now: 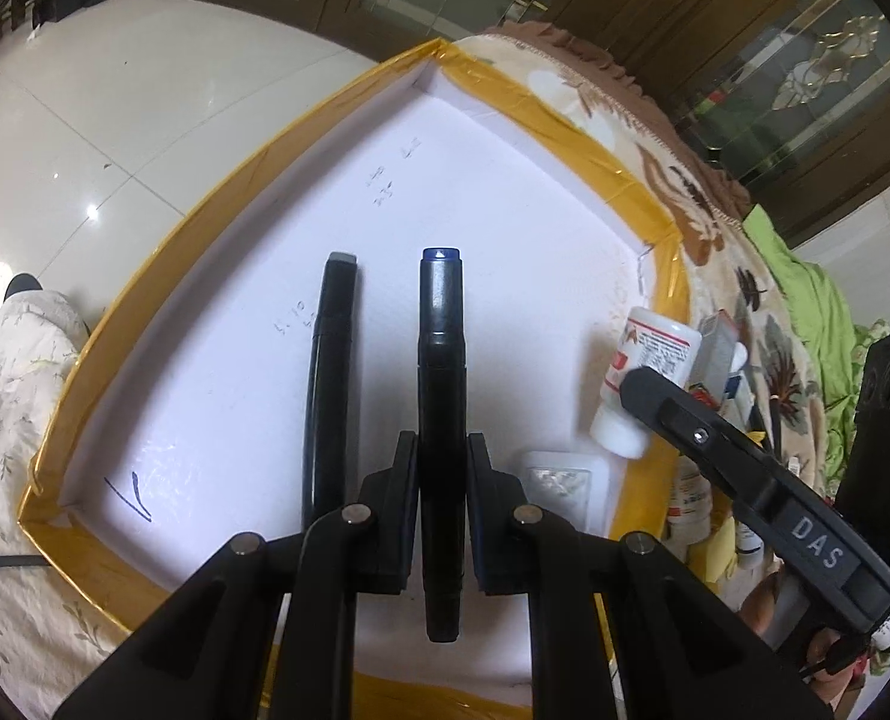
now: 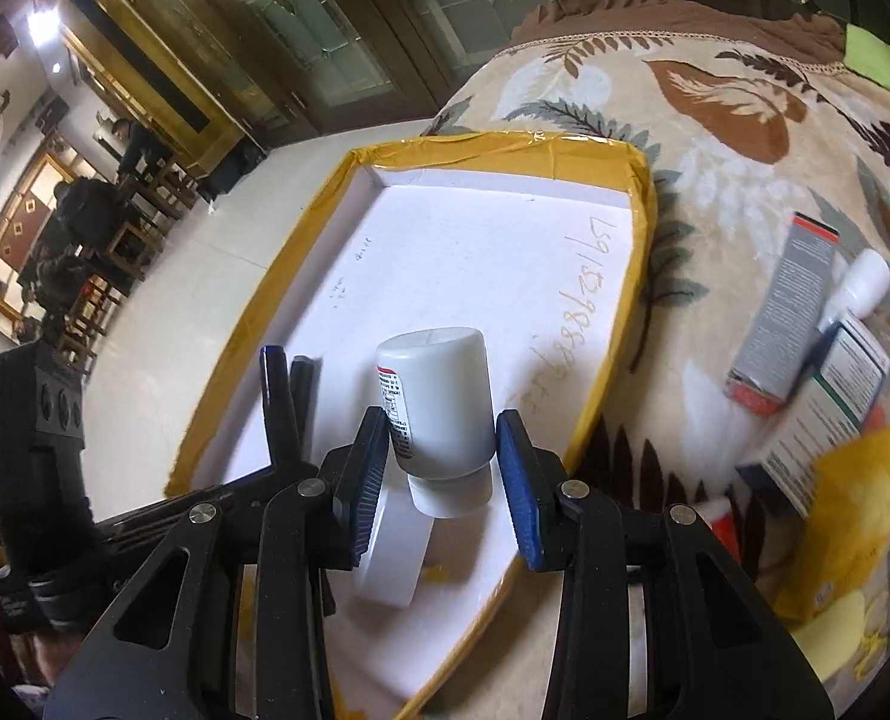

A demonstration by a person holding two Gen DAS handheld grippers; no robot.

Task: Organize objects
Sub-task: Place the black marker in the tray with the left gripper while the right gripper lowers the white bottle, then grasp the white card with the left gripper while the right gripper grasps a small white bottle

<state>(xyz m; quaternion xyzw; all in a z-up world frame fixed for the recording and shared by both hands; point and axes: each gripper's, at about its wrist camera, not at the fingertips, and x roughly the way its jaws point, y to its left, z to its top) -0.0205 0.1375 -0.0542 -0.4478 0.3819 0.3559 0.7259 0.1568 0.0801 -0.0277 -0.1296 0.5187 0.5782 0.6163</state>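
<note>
While both loads hang over tray (image 2: 619, 300) | left gripper (image 1: 442, 510) clamps marker (image 1: 442, 396), I lay it beside pen (image 1: 332, 372) | right gripper (image 2: 442, 468) half-open grips bottle (image 2: 439, 402), I lower before release

The tray's (image 2: 619, 312) far half lies open; a black marker (image 1: 331, 372) blocks the near left.

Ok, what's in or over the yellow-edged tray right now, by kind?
Black markers: 2
White bottle: 1
White flat pack: 1
Total: 4
</note>
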